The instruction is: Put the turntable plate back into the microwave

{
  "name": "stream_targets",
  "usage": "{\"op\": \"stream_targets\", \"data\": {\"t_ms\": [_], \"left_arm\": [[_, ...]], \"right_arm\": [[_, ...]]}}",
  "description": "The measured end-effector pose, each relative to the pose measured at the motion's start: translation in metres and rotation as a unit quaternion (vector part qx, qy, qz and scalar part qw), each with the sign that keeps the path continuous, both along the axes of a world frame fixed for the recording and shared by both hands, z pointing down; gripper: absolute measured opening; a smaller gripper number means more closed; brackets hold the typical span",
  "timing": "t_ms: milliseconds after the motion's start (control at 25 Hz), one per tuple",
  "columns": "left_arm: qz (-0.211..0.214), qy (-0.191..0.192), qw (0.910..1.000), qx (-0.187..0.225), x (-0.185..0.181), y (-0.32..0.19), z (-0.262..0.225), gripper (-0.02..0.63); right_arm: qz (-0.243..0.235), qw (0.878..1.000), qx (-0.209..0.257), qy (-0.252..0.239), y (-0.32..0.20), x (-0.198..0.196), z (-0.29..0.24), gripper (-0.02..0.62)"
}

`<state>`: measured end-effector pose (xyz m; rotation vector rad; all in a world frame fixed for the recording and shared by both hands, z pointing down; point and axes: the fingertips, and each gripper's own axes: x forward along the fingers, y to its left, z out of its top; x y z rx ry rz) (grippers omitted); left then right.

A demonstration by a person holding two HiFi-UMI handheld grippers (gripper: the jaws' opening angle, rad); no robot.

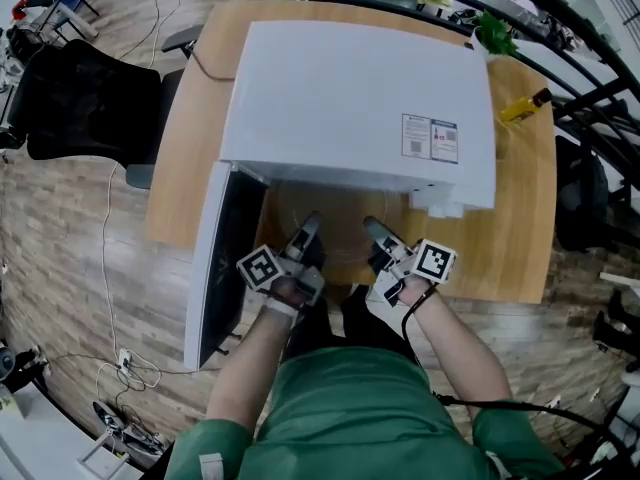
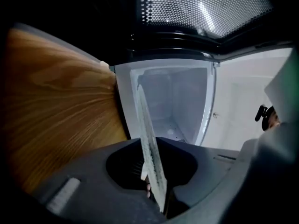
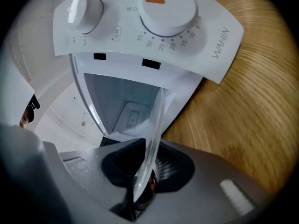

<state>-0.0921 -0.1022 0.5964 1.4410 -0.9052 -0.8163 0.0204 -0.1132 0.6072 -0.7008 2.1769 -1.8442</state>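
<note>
The clear glass turntable plate (image 1: pixel 336 233) is held roughly level just in front of the open mouth of the white microwave (image 1: pixel 360 98). My left gripper (image 1: pixel 308 226) is shut on its left rim and my right gripper (image 1: pixel 375 230) on its right rim. In the left gripper view the plate (image 2: pixel 150 143) runs edge-on between that gripper's (image 2: pixel 154 174) jaws, towards the white cavity (image 2: pixel 175 101). In the right gripper view the plate (image 3: pixel 153 134) stands edge-on in that gripper (image 3: pixel 142 178), below the control panel (image 3: pixel 154 27) with two knobs.
The microwave door (image 1: pixel 225 268) hangs open at the left, past the edge of the wooden table (image 1: pixel 520 238). A yellow object (image 1: pixel 522 106) and a green one (image 1: pixel 492 30) lie at the table's far right. A black chair (image 1: pixel 85 98) stands at the left.
</note>
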Motion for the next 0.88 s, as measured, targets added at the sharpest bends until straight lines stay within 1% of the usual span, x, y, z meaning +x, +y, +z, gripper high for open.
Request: {"op": "stream_targets", "data": {"t_ms": [120,200,320,440,520,560,600,720,880], "left_arm": [[0.0,-0.003,1.0,-0.002,-0.003,-0.006,0.005,0.048],[0.0,-0.005,1.0,-0.001,-0.004,-0.011,0.007,0.046],[-0.006,0.001,1.0,-0.008,-0.005,-0.017,0.009,0.044],[-0.017,0.012,0.9996,-0.017,-0.007,-0.022,0.011,0.04],[-0.02,0.014,0.9995,-0.02,-0.008,-0.025,0.011,0.038],[-0.021,0.015,0.9994,-0.022,-0.007,-0.026,0.011,0.035],[-0.022,0.015,0.9994,-0.023,-0.008,-0.027,0.012,0.037],[-0.027,0.013,0.9992,-0.027,-0.011,-0.031,0.016,0.037],[-0.041,0.031,0.9982,-0.031,-0.012,-0.036,0.016,0.037]], "right_arm": [[0.006,1.0,-0.01,0.002,-0.005,-0.001,0.007,0.06],[0.008,1.0,-0.008,0.004,-0.009,-0.003,0.01,0.06],[0.011,1.0,-0.003,0.008,-0.015,-0.004,0.012,0.06],[0.018,1.0,-0.016,0.011,-0.02,-0.007,0.015,0.063],[0.02,0.999,-0.025,0.015,-0.023,-0.009,0.017,0.082],[0.019,0.999,-0.026,0.015,-0.024,-0.01,0.017,0.12],[0.019,0.999,-0.029,0.013,-0.025,-0.012,0.017,0.13],[0.026,0.999,-0.042,0.005,-0.027,-0.015,0.016,0.141],[0.019,0.999,-0.035,0.014,-0.02,-0.019,0.018,0.142]]}}
